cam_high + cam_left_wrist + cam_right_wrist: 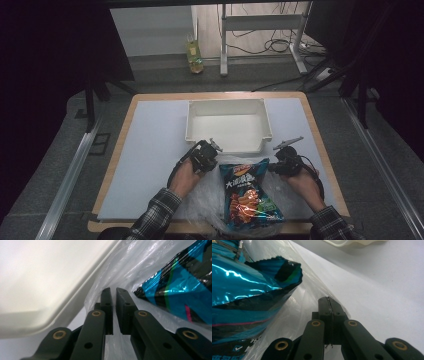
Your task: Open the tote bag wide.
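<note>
A blue snack bag [247, 195] lies on a clear plastic bag [202, 200] at the table's front edge. My left gripper [215, 159] sits at the plastic's far left corner, between the snack bag and the white tray [190, 120]. In the left gripper view its jaws [114, 293] stand almost together, a thin slit between them, with the plastic film [125, 262] in the slit and the snack bag [180, 290] to the right. My right gripper [273, 167] is at the bag's far right corner. Its tips [329, 302] are pressed shut on the film [307, 290] beside the snack bag [242, 290].
The white tray [50, 277] is open-topped and stands just beyond both grippers, its front wall close to the left one. A pale mat [150, 150] covers the wooden table. A bottle [195, 57] and desk legs [223, 45] stand on the floor beyond the table.
</note>
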Available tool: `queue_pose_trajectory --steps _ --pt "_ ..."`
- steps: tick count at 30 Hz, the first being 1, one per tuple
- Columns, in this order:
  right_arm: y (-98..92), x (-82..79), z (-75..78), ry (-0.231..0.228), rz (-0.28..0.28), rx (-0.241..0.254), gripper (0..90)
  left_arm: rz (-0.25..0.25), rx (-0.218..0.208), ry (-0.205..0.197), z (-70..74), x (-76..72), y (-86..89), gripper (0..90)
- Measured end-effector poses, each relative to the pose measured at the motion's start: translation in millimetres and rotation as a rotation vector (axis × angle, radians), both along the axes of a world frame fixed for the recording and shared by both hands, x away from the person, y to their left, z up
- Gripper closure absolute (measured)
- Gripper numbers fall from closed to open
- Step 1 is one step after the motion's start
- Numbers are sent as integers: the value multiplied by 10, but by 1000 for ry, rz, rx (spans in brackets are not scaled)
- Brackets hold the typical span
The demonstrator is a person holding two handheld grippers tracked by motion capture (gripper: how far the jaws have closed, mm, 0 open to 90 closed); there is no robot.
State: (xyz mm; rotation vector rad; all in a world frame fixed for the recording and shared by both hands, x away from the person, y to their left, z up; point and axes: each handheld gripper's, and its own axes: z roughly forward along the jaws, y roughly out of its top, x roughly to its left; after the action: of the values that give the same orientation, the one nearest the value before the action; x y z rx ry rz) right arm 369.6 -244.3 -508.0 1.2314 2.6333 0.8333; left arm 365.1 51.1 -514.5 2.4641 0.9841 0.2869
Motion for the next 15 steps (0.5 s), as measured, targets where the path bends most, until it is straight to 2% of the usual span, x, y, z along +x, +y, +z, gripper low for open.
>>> queue_pose_trajectory --steps 4,11,15 --pt "-25 -9 5 0 -4 -5 896 -10 2 36 10 -47 130 887" --pt "-158 -53 11 -7 -24 -10 897 -22 -77 68 -26 -240 374 889" --pt "-188 -92 15 -17 -22 -20 898 -37 -104 77 -41 -346 481 883"
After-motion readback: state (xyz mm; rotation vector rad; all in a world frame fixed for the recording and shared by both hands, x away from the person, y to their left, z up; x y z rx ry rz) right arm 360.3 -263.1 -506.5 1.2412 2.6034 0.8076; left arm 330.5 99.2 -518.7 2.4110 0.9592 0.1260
